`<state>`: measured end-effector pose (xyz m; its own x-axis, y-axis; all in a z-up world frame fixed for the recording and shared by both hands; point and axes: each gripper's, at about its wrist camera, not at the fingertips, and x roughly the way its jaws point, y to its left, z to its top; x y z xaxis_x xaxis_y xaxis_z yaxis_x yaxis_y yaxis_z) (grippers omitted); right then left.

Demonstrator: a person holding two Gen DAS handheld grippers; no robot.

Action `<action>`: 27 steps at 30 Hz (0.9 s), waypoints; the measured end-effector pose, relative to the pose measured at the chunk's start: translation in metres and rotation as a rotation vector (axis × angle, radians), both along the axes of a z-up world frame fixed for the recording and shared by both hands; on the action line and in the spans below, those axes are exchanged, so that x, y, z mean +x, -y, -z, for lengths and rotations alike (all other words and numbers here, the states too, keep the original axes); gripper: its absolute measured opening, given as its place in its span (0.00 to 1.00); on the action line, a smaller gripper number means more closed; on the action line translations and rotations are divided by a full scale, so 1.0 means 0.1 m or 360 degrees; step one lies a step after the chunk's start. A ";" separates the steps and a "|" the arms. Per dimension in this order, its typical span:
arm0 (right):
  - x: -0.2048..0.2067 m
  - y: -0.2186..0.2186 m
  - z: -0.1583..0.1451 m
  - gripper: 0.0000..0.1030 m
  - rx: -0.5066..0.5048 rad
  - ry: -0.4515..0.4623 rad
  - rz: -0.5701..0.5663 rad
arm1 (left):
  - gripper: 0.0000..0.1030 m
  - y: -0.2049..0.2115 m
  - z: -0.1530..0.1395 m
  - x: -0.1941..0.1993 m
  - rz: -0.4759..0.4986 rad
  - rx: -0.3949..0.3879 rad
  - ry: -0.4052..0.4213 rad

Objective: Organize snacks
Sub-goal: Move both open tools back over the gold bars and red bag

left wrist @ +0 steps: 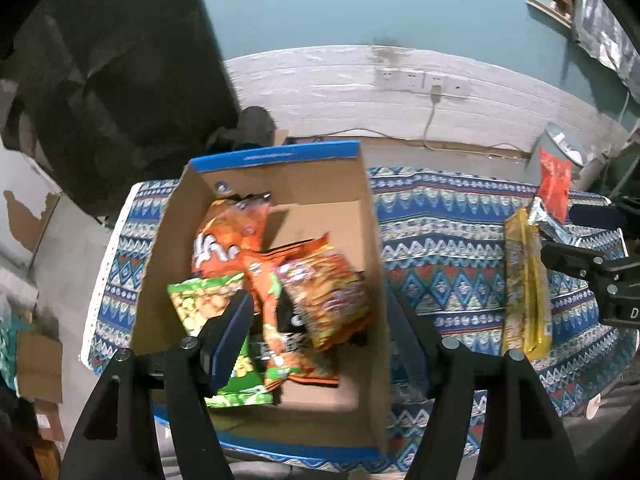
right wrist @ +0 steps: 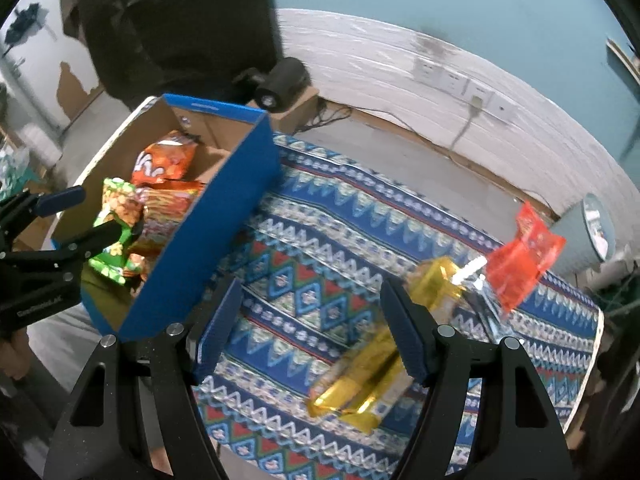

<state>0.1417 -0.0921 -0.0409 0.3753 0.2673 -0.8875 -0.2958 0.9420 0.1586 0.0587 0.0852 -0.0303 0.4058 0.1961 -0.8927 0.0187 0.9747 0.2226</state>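
A cardboard box with blue outer walls (left wrist: pixel 372 248) (right wrist: pixel 224 216) stands on the patterned table. It holds an orange chip bag (left wrist: pixel 228 240) (right wrist: pixel 164 160), an orange noodle pack (left wrist: pixel 324 300) and a green snack bag (left wrist: pixel 208 308) (right wrist: pixel 118 208). My left gripper (left wrist: pixel 320 320) is open just above the box contents and holds nothing. My right gripper (right wrist: pixel 312 328) is open above the tablecloth. A long yellow snack pack (right wrist: pixel 368 376) (left wrist: pixel 524 280) lies by its right finger. A red packet (right wrist: pixel 524 252) (left wrist: pixel 554 184) sits further right.
A blue patterned tablecloth (right wrist: pixel 320 240) (left wrist: pixel 440 240) covers the table. A silvery wrapper (left wrist: pixel 548 220) lies by the red packet. A grey bin (right wrist: pixel 592 232) stands beyond the table's right end. A small black camera (right wrist: pixel 276 84) sits on a carton behind the box.
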 end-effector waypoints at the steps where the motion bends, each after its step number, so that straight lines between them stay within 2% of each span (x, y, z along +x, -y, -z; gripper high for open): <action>1: -0.01 0.06 0.00 0.71 0.0002 0.0000 0.0013 | 0.68 0.07 0.00 0.01 0.0016 0.0005 -0.0001; 15: -0.15 0.83 0.16 0.71 0.0013 -0.0039 0.0204 | 0.69 0.75 0.16 0.14 0.0183 0.0005 -0.0063; 21: -0.15 1.14 0.26 0.76 0.0011 -0.0075 0.0310 | 0.69 1.01 0.19 0.26 0.0223 0.0001 -0.0063; 27: -0.05 1.46 0.37 0.76 0.0046 -0.0149 0.0437 | 0.74 1.27 0.26 0.46 0.0280 0.0011 -0.0087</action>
